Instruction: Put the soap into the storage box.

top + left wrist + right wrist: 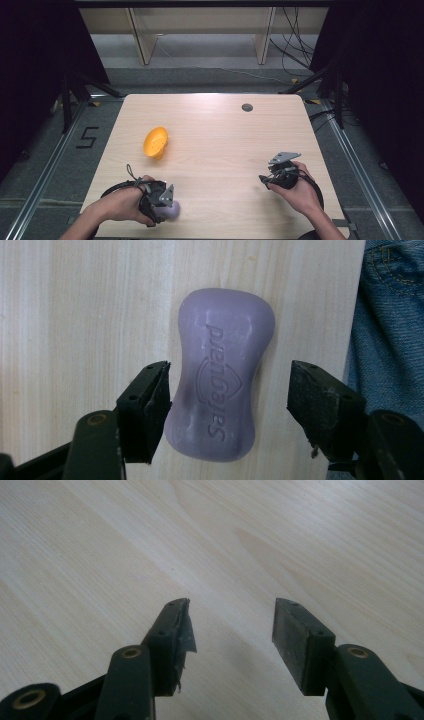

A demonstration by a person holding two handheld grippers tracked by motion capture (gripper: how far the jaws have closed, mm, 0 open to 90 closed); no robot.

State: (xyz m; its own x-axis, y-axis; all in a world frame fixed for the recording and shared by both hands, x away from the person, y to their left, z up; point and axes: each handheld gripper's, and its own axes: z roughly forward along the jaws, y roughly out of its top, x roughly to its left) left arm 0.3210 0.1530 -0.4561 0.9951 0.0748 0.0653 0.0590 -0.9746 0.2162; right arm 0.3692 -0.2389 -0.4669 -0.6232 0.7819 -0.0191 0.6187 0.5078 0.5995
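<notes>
The purple soap (220, 375) lay flat near the table's (225, 145) front edge, between the left gripper's (227, 407) spread jaws; one pad seemed to touch it, the other stood apart. An orange dish (156, 142) lay well beyond. The right gripper (231, 640) hung over bare wood, jaws parted, holding nothing.

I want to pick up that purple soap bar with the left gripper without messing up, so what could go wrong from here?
1. The purple Safeguard soap bar lies close to the table's near edge; a push from one jaw could slide it off.
2. The left gripper is open with one jaw near the bar and the other well clear, so closing may shove or twist it.
3. Its smooth, rounded sides may squirt out under the squeeze.
</notes>
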